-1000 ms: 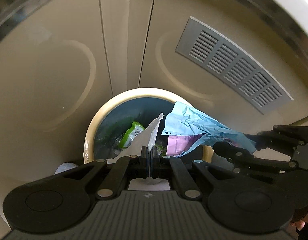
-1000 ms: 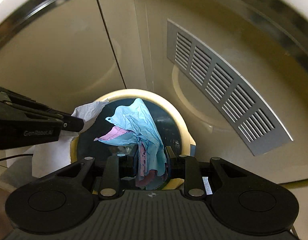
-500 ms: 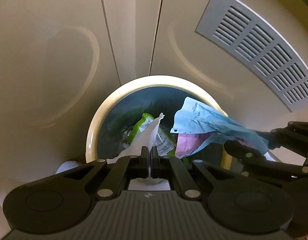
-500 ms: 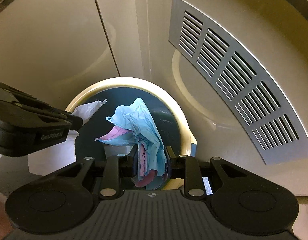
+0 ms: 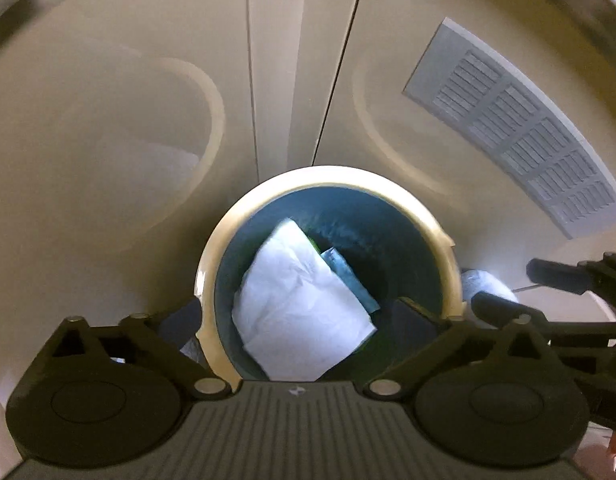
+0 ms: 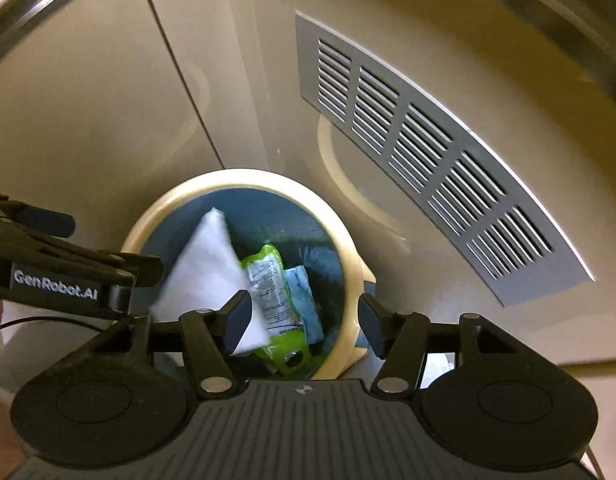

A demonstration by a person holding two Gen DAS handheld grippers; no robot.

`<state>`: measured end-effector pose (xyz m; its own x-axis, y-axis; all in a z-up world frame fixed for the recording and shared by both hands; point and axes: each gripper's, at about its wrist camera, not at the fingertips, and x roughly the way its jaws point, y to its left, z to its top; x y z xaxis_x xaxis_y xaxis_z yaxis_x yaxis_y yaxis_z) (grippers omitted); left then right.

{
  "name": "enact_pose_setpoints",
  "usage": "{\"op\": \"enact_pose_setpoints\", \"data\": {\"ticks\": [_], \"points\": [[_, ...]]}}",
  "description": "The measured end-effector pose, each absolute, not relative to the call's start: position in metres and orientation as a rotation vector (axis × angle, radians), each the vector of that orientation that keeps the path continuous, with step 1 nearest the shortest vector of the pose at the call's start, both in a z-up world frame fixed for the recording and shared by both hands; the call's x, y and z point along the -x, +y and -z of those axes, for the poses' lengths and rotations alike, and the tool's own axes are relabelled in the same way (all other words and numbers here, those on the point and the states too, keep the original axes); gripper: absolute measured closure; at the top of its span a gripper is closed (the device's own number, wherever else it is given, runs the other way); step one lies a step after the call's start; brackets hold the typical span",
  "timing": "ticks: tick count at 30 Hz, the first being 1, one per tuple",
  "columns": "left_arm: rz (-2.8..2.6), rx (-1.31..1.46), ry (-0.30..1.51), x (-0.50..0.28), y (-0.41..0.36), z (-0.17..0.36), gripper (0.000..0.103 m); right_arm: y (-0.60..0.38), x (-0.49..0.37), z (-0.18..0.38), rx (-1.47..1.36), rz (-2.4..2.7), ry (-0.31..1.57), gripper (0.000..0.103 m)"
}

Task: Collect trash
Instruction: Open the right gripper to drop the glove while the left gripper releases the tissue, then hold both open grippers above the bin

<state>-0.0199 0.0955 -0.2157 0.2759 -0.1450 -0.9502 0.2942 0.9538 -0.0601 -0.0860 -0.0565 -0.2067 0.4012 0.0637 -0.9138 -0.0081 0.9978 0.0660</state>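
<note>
Three pieces of trash lay inside my one bin (image 5: 212, 264): a white paper sheet (image 5: 300, 300) on top toward the left wall, a green wrapper (image 6: 274, 288) in the middle, and a light blue wrapper (image 6: 304, 300) beside it toward the right wall. In the left wrist view only an edge of the blue one showed past the paper. A moment before, the paper hung pinched in my left gripper (image 5: 304, 320) and the blue wrapper in my right gripper (image 6: 304, 320), both above the rim; now both lay down in the bin. Both sets of jaws had just been opening and stood spread over the bin's mouth, nothing pressed between them. Behind the bin stood two beige cabinet doors (image 6: 88, 120) and one grey vent grille (image 6: 428, 152).
</note>
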Motion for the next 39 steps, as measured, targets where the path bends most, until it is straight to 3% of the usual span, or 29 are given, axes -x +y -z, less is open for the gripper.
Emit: {"op": "enact_pose_setpoints", "data": {"ticks": [10,24,39], "points": [[0.273,-0.133,1.162,0.084,0.127,0.180,0.000,-0.038,0.148,0.142,0.045,-0.170,0.966,0.027],[0.265,-0.172,1.013,0.114,0.138,0.141,0.000,-0.031,0.182,0.115,0.084,-0.175,0.871,0.026],[0.272,-0.193,0.965,0.122,0.137,0.139,0.000,-0.028,0.184,0.117,0.086,-0.163,0.855,0.026]]}}
